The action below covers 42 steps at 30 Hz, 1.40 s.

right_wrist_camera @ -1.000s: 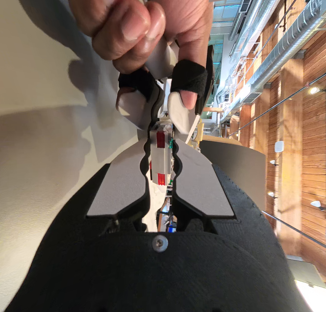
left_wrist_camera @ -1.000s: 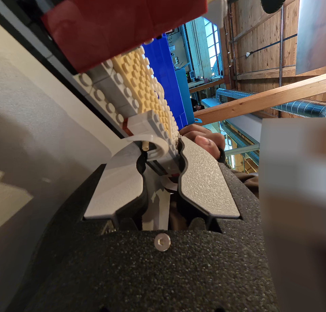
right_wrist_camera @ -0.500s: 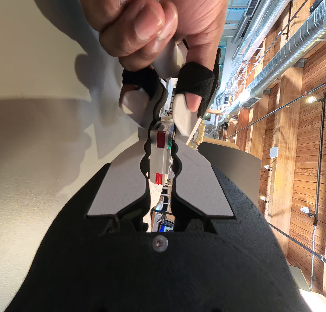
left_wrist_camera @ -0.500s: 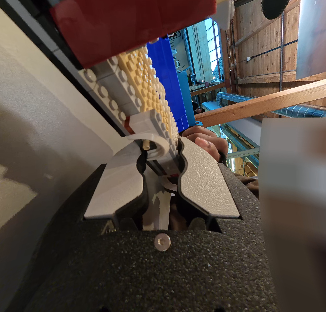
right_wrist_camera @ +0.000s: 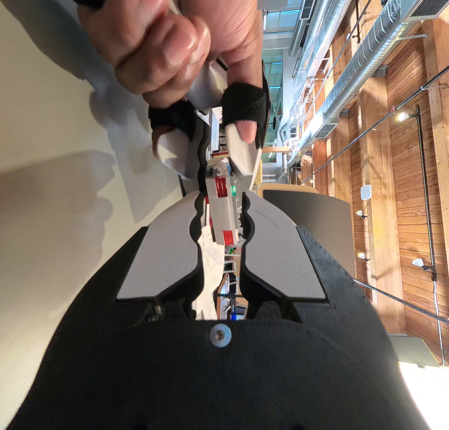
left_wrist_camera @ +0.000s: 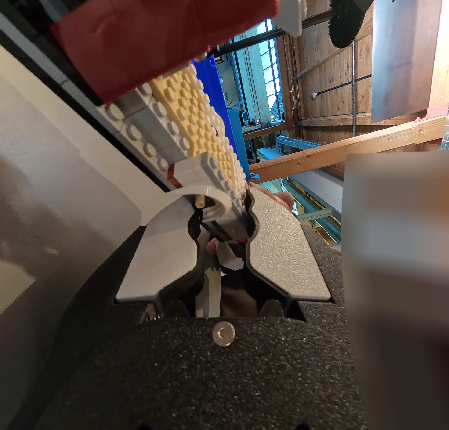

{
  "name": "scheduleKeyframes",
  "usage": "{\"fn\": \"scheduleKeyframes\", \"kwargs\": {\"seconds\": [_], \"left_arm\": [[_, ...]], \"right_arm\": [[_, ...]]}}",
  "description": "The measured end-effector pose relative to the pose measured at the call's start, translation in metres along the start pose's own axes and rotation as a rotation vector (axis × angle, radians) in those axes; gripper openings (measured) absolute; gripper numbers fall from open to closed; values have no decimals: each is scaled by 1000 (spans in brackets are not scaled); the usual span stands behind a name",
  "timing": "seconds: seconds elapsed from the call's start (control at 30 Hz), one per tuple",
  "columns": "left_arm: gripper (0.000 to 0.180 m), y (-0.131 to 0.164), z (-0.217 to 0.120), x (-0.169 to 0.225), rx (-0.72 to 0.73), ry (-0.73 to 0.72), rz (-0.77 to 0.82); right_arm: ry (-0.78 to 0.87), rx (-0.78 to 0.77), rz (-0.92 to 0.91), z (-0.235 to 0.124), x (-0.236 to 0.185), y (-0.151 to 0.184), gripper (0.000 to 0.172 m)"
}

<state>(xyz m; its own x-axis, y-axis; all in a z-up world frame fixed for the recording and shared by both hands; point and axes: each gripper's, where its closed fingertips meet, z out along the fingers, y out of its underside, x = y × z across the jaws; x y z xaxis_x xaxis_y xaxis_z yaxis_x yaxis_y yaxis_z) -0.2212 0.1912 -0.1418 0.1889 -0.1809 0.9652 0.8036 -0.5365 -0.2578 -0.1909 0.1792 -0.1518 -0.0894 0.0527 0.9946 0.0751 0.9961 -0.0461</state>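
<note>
Brick model (left_wrist_camera: pixel 184 117): tan studded plate, grey bricks and a red block, running from centre to upper left of the left wrist view. Left gripper (left_wrist_camera: pixel 221 214) is clamped on its grey end, pads pressing both sides. In the right wrist view's centre, the right gripper (right_wrist_camera: pixel 221 207) stands slightly open around the grey-and-red end (right_wrist_camera: pixel 222 214), with thin gaps at both pads. Risk: with one clamp at the tip, the long model could pivot or a joint could pop.
</note>
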Motion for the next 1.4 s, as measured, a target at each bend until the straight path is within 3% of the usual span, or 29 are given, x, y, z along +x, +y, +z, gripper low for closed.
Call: {"fn": "scheduleKeyframes", "kwargs": {"seconds": [0.83,1.2,1.4], "left_arm": [[35,7,5,-5,-66,-125,220],[35,11,8,-2,-75,-61,174],[35,12,9,-5,-79,-43,128]], "right_arm": [[-25,25,0,13,4,-19,11],[-75,-13,-11,19,9,-25,15],[-104,-78,108,-5,18,-8,20]]}}
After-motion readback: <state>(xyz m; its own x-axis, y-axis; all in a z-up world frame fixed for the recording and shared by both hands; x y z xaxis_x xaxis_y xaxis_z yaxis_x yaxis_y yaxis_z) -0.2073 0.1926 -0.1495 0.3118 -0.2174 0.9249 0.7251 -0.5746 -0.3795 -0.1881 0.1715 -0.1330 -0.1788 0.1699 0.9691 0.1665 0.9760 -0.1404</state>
